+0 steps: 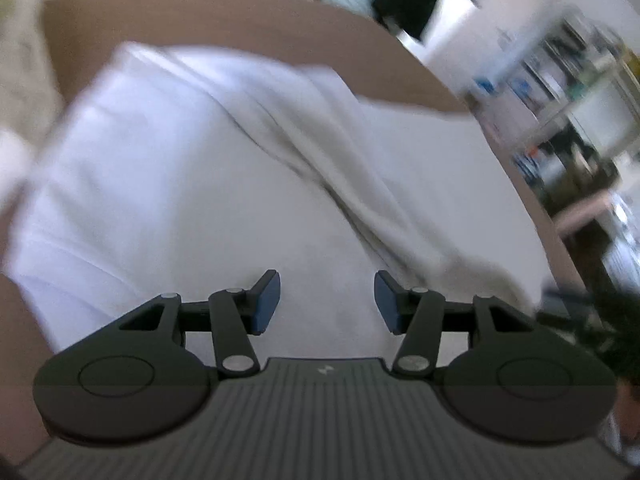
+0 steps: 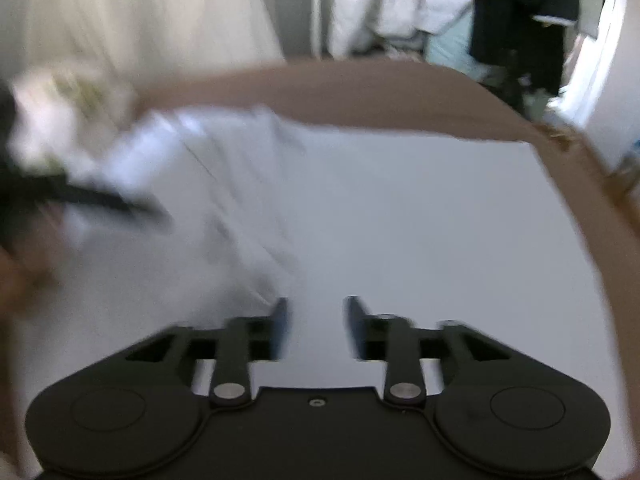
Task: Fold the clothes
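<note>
Item: white garment (image 1: 168, 184), lying on the brown counter (image 1: 248, 16). Occupies most of the left wrist view; a thick ridge of gathered cloth (image 1: 320, 160) runs from 11 o'clock toward 4 o'clock. The panel at 2 o'clock of that ridge lies flat and smooth.

Left gripper (image 1: 326, 300): jaws spread, nothing between the blue pads (image 1: 266, 300), poised above the cloth (contact cannot be told).

Right gripper (image 2: 316, 326): jaws spread, empty, over the flat panel. Both views are blurred.

Stage, as judged: between grasps, fold unfinished, the ridge not yet laid flat.

Hazards:
- A pinch on the ridge may take several layers at once, so a lift would drag the whole garment instead of turning one panel.
- A pinch on the flat panel may take no cloth at all; the smooth surface offers little to bite.
- The garment's edge lies close to the counter edge at 3 to 4 o'clock in the left view; a pull that way could slide it off.

Surroundings:
- Hanging clothes (image 2: 400, 0), white and dark, beyond the counter at 12 to 1 o'clock in the right view.
- Pale crumpled pile (image 2: 60, 112) at 10 o'clock, touching or just beside the garment's far corner (too blurred to say); it could snag there.
- Cluttered shelving (image 1: 568, 92) at 2 o'clock in the left view, well apart.
</note>
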